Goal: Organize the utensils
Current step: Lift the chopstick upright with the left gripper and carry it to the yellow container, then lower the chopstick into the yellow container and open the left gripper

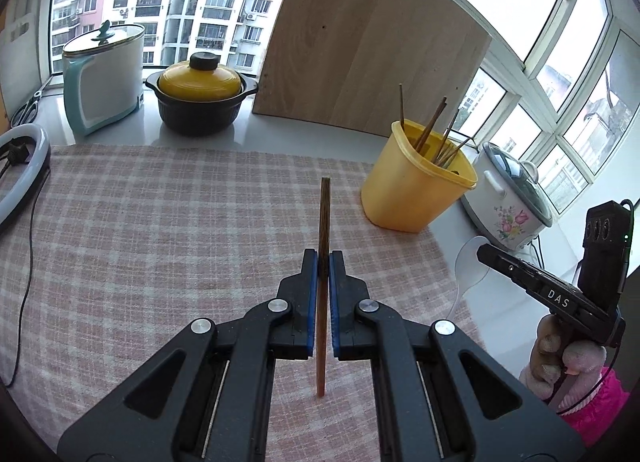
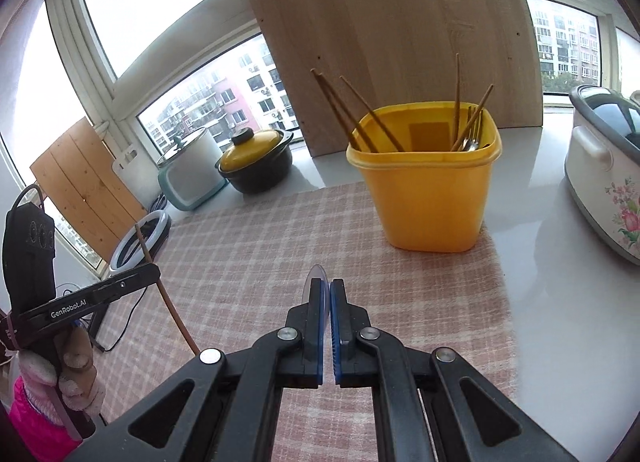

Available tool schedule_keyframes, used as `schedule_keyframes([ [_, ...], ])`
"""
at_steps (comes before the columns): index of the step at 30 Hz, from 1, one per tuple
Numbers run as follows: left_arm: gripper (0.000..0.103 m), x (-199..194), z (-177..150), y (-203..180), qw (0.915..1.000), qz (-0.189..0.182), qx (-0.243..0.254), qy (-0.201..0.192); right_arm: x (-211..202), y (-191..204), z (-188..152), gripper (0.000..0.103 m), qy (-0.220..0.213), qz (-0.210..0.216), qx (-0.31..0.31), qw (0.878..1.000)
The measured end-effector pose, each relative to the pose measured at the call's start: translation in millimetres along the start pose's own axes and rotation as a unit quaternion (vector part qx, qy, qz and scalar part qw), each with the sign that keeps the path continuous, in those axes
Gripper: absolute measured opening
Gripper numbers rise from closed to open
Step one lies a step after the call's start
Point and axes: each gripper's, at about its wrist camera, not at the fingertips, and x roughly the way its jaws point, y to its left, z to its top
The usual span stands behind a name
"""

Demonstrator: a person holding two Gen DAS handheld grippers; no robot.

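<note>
My left gripper [image 1: 323, 258] is shut on a brown wooden chopstick [image 1: 323, 214], which stands upright between the blue pads above the checked cloth [image 1: 160, 242]. To the right, the yellow utensil tub [image 1: 412, 190] holds several chopsticks. My right gripper [image 2: 329, 286] is shut on a clear plastic spoon [image 2: 316, 274], whose bowl pokes out past the fingertips. The yellow tub [image 2: 428, 198] stands ahead of it and a little right, with chopsticks and metal cutlery inside. The left wrist view shows the right gripper [image 1: 486, 254] with the spoon [image 1: 470, 266] at far right.
A wooden board [image 1: 360, 42] leans against the window behind the tub. A floral slow cooker [image 1: 508, 198] stands right of the tub. A black pot with a yellow lid [image 1: 200, 98] and a white-and-teal cooker [image 1: 104, 78] stand at the back left, and a ring light [image 1: 20, 178] lies at the left.
</note>
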Motion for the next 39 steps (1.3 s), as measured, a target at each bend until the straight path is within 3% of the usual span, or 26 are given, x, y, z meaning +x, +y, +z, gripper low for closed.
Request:
schedule_keyframes([
  [15,0.003,-3.3,22.1,-43.1,0.9989,-0.028,0.012,-0.035,-31.1,-23.5,26.0,0.000,-0.052,-0.025,-0.005,0.998],
  [39,0.003,3.4,108.7,-135.8,0.9882,-0.067,0.046,-0.130,-63.8,-62.3,106.5,0.000,-0.146,-0.059,-0.044,0.987],
])
